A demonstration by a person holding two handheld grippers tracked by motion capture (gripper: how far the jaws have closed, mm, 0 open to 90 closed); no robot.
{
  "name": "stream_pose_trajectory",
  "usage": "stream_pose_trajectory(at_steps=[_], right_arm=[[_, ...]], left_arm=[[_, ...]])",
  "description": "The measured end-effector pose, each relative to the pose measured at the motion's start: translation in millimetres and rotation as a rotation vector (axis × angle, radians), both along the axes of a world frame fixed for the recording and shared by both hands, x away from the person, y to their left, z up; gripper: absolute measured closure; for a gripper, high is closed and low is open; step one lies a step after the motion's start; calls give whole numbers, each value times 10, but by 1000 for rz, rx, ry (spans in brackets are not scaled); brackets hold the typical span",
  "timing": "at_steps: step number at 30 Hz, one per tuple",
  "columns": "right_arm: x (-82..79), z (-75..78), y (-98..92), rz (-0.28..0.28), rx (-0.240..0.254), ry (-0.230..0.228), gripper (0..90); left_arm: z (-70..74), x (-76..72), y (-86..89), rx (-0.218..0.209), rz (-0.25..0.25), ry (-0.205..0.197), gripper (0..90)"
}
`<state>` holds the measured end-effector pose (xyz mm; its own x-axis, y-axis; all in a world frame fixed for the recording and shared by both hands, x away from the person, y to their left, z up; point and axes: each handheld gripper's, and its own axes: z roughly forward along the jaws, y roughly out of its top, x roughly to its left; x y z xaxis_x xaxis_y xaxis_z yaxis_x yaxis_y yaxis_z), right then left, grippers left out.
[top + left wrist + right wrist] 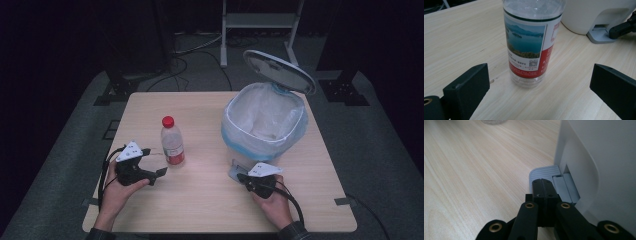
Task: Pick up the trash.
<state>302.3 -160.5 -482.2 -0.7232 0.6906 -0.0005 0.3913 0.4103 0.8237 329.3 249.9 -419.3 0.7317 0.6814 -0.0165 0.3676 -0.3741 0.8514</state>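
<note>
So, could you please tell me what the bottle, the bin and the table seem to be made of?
The bottle looks like clear, glossy plastic: see-through ribbed walls, a printed paper or film label, a red cap. The bin seems smooth matte white plastic, with a ridged grey pedal and a thin translucent liner bag. The table shows pale wood grain, probably a laminate, with a dull sheen.

Clear glossy plastic bottle [531, 37] with paper label; pale matt wood-grain surface [200, 200]; smooth white plastic bin [263, 122], ribbed grey pedal [544, 173].
</note>
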Motion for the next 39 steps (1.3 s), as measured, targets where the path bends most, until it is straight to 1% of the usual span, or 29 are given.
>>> stream_pose_trajectory(at_steps=[3, 10, 12, 13, 14, 15, 16, 22, 29, 33, 35, 39], right_arm=[[0, 0, 0, 0, 0, 0, 900], [2, -1, -1, 2, -1, -2, 900], [2, -1, -1, 1, -1, -1, 900], [2, -1, -1, 1, -1, -2, 900], [2, -1, -2, 2, -1, -2, 900], [2, -1, -1, 1, -1, -2, 899], [2, -1, -1, 2, -1, -2, 900], [3, -1, -2, 2, -1, -2, 900], [2, -1, -1, 1, -1, -2, 900], [2, -1, -1, 1, -1, -2, 900], [2, 0, -2, 1, -1, -1, 900], [2, -1, -1, 1, -1, -1, 900]], left_arm=[[5, 20, -21, 10, 0, -1, 15], [57, 79, -73, 7, -12, -15, 15], [66, 91, -78, -5, -19, -22, 15], [69, 99, -81, -17, -25, -22, 15], [70, 105, -86, -19, -25, -18, 15], [75, 118, -94, -4, -23, -18, 15], [75, 118, -94, -4, -23, -18, 15], [99, 163, -106, -10, -22, -24, 15], [112, 238, -179, -35, -48, -27, 15], [98, 269, -207, -34, -49, -19, 15], [103, 291, -223, -25, -45, -19, 15], [128, 328, -243, -36, -51, -25, 15]])
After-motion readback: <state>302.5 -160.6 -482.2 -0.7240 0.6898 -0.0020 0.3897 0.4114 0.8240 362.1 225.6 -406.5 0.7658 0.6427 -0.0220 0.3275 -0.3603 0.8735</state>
